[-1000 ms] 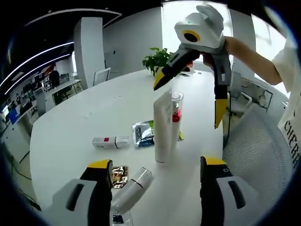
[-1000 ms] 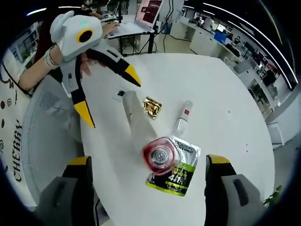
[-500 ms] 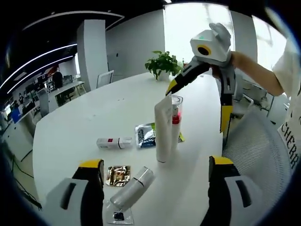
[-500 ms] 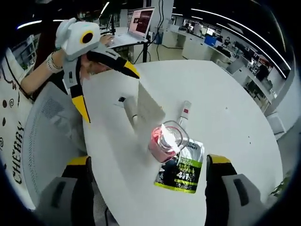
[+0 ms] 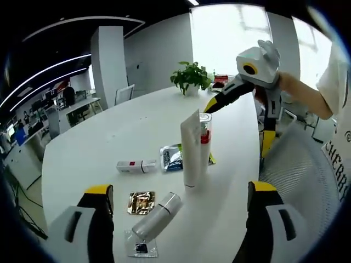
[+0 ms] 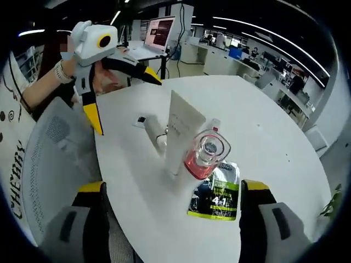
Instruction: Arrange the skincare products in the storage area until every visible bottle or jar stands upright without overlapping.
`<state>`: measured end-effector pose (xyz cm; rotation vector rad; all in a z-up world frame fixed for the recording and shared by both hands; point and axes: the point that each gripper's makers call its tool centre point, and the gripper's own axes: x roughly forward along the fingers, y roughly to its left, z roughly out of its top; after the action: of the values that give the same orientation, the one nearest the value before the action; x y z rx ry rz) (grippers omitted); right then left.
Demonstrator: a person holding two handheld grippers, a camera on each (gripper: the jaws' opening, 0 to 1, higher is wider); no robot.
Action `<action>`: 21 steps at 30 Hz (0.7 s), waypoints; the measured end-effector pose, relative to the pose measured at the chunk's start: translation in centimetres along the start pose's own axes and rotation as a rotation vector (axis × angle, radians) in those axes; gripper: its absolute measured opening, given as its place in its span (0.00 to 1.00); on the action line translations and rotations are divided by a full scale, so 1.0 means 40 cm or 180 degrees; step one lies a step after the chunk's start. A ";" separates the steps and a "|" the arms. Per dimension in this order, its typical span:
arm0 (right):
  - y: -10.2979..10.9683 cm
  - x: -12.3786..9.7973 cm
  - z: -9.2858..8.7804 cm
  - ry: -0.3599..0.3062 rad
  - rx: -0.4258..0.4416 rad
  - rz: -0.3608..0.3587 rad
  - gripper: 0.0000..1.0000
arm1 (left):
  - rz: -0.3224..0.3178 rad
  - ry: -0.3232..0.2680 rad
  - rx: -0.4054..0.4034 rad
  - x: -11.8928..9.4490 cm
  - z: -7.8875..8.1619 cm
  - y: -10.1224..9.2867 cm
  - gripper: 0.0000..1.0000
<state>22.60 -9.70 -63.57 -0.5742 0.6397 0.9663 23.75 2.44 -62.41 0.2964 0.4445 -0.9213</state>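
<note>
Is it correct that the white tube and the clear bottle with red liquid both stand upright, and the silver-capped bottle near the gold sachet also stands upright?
Not entirely. The white tube and the clear bottle do stand upright, but the silver-capped bottle lies on its side on the table, beside the gold sachet. The left gripper view shows it.

We see the clear bottle [image 5: 205, 143] largely hidden behind the white tube [image 5: 191, 149] in the left gripper view; print on the green pouch [image 6: 218, 195] is too small to read.
</note>
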 end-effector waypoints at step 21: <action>0.052 0.031 -0.039 -0.0326 0.0544 -0.0122 1.00 | -0.0143 0.0552 0.0274 0.029 -0.099 0.012 0.99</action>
<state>20.91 -9.15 -65.84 -0.3820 0.6106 0.8895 23.81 3.61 -66.40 0.4485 0.5737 -0.9639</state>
